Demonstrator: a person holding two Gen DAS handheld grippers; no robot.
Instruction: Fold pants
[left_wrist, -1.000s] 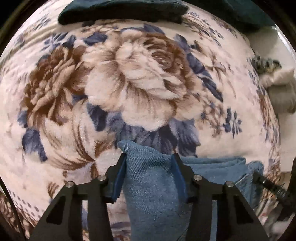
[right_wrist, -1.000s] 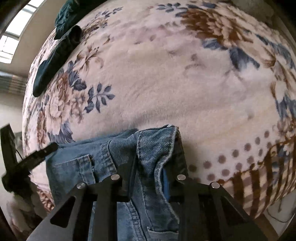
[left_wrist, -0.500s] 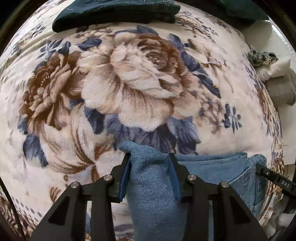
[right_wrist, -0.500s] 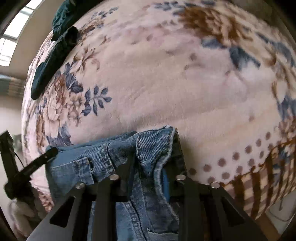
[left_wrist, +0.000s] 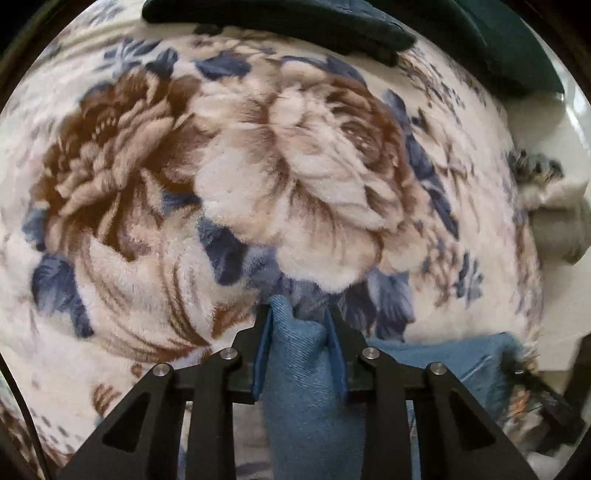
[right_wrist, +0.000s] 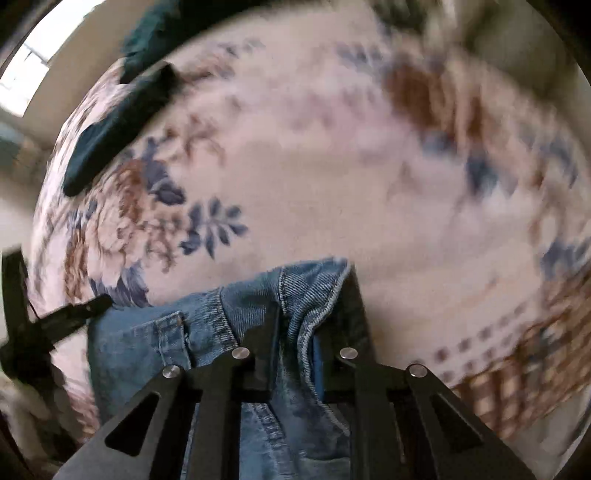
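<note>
Denim, blue: folded jeans (left_wrist: 306, 376) lie over a plush floral blanket (left_wrist: 258, 184), pinched between my left hand-held gripper (left_wrist: 300, 314); my right hand-held gripper (right_wrist: 299, 317) clamps their stitched waistband.

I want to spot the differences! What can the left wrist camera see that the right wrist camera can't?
Only the left wrist view shows the big brown and cream flower, plus pale bundles at the blanket's right edge. Only the right wrist view shows a bright window and the jeans' stitched seam and pocket. Both show the blue jeans, the flowered blanket, a dark green garment at the far side, and a gripper pinching denim: the left gripper and the right gripper.
</note>
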